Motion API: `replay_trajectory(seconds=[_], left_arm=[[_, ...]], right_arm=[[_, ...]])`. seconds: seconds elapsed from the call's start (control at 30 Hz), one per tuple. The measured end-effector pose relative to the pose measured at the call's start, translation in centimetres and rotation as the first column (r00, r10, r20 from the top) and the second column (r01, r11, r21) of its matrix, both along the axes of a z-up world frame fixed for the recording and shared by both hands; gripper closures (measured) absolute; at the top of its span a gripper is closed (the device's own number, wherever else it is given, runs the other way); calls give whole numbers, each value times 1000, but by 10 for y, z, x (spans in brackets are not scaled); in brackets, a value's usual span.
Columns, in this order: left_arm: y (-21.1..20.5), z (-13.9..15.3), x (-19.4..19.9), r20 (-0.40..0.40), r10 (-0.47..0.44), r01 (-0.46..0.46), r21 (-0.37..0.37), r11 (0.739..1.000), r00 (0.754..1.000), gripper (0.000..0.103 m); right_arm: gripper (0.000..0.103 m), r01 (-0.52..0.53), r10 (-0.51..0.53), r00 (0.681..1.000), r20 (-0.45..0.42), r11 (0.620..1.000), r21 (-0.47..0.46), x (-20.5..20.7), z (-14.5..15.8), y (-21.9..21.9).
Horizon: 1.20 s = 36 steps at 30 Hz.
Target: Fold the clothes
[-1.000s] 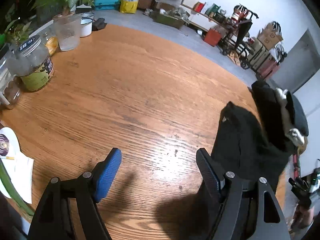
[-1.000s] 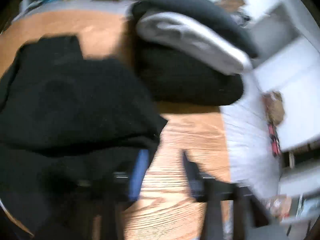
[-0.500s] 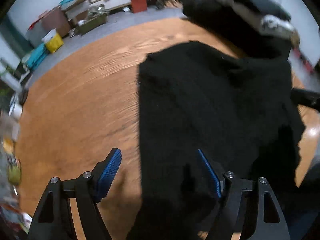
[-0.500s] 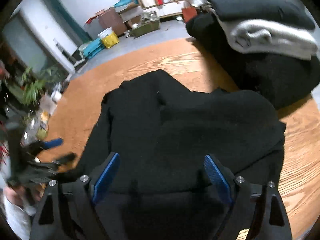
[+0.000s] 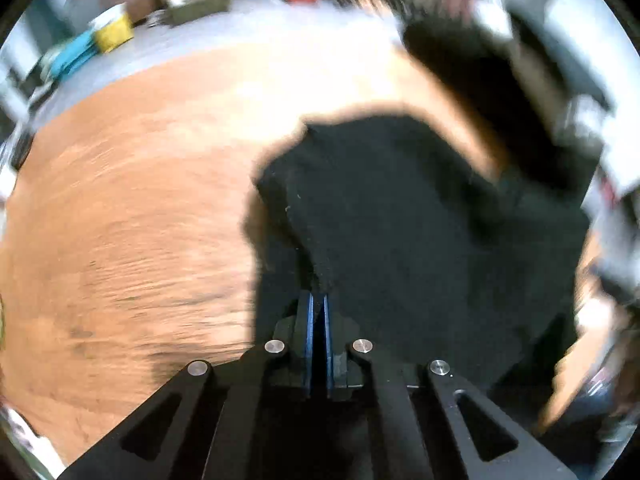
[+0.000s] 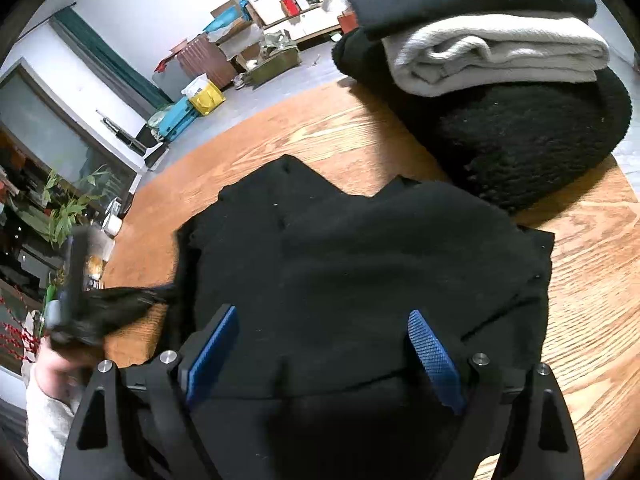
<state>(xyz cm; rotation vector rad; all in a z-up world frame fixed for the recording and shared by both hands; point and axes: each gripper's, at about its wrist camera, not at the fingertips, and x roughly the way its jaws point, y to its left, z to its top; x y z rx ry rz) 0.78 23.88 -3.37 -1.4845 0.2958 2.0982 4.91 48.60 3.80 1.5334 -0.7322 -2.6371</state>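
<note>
Between the blue pads of the left gripper (image 5: 317, 312), a pinched ridge of the black garment (image 6: 360, 264) is clamped, the two pads pressed almost together with only the cloth between them. From that pinch the fabric rises ahead of the jaws and spreads to their right across the wooden table (image 5: 132, 220); to the left of the jaws the bare wood lies open, and the left wrist view is heavily blurred, so finer folds cannot be made out. Beyond the garment, ahead and to the right of those jaws, a dark smeared shape shows where the pile of clothes (image 6: 500, 80) sits. The right gripper (image 6: 324, 360) has its jaws spread wide and grips nothing; its blue pads hang over the near part of the black garment, one to each side of the dark cloth, which fills the space between and ahead of them. Whether the pads touch the fabric cannot be told. Ahead of these jaws the garment lies rumpled on the table with a pointed corner farthest out, and ahead to the right stands the pile: a black piece on top, a pale grey folded piece (image 6: 496, 54) under it, and a thick black fleecy one at the bottom. To the left of the right jaws, the left gripper appears blurred, with a stretch of black cloth drawn toward it and a pale sleeve (image 6: 48, 420) below it. Plants (image 6: 60, 208) and a jar (image 6: 96, 256) stand at the table's far left edge.
</note>
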Motion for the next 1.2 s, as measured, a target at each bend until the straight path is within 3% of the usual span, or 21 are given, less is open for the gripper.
replay_trajectory(seconds=[0.1, 0.2, 0.23, 0.27, 0.37, 0.4, 0.43, 0.47, 0.53, 0.6, 0.7, 0.77, 0.87, 1.03, 1.2], left_arm=[[-71, 22, -22, -38, 178, -175, 85, 981, 983, 99], [-142, 45, -43, -59, 353, -339, 175, 924, 934, 98], [-166, 44, -52, -50, 419, -405, 179, 897, 907, 97], [-186, 29, -60, -21, 490, -483, 131, 866, 872, 96], [-220, -5, -69, 40, 605, -606, 60, 793, 795, 84], [-229, -13, -70, 58, 629, -631, 47, 774, 775, 76], [-233, -14, -71, 65, 630, -633, 51, 772, 774, 68], [-234, -10, -73, 57, 622, -624, 65, 778, 781, 64], [-220, 5, -81, 15, 573, -572, 101, 814, 819, 39], [-186, 18, -85, 2, 463, -460, 129, 879, 886, 27], [-120, 19, -94, 66, 239, -245, 131, 960, 969, 26], [-65, 9, -105, 76, 100, -106, 68, 992, 992, 26], [-3, -11, -120, 8, 14, -13, -82, 997, 1000, 26], [58, -42, -128, -26, -115, 110, -163, 980, 993, 27], [84, -67, -128, 5, -175, 171, -249, 953, 985, 27]], right_arm=[[14, 16, -16, 1000, 9, 1000, -26, -1, -3, 6], [14, 30, -30, 1000, 7, 998, -50, -2, -5, 12], [14, 35, -35, 999, 7, 998, -55, -2, -5, 13], [14, 39, -39, 999, 10, 998, -50, -2, -7, 13], [13, 54, -53, 998, 28, 998, -33, -3, -12, 14], [13, 59, -58, 998, 40, 998, -26, -4, -14, 15], [13, 65, -64, 997, 51, 998, -20, -5, -17, 15], [13, 71, -70, 996, 63, 997, -13, -5, -19, 16], [13, 81, -81, 993, 86, 997, 0, -7, -24, 17], [13, 92, -93, 990, 109, 996, 14, -9, -29, 18], [13, 103, -103, 985, 135, 995, 7, -14, -37, 17], [13, 90, -90, 985, 151, 996, 5, -19, -42, 12], [13, 71, -71, 986, 153, 997, 6, -24, -45, 5], [13, 44, -44, 987, 157, 999, 2, -32, -48, -3], [13, 29, -26, 988, 154, 999, -19, -32, -48, -4]])
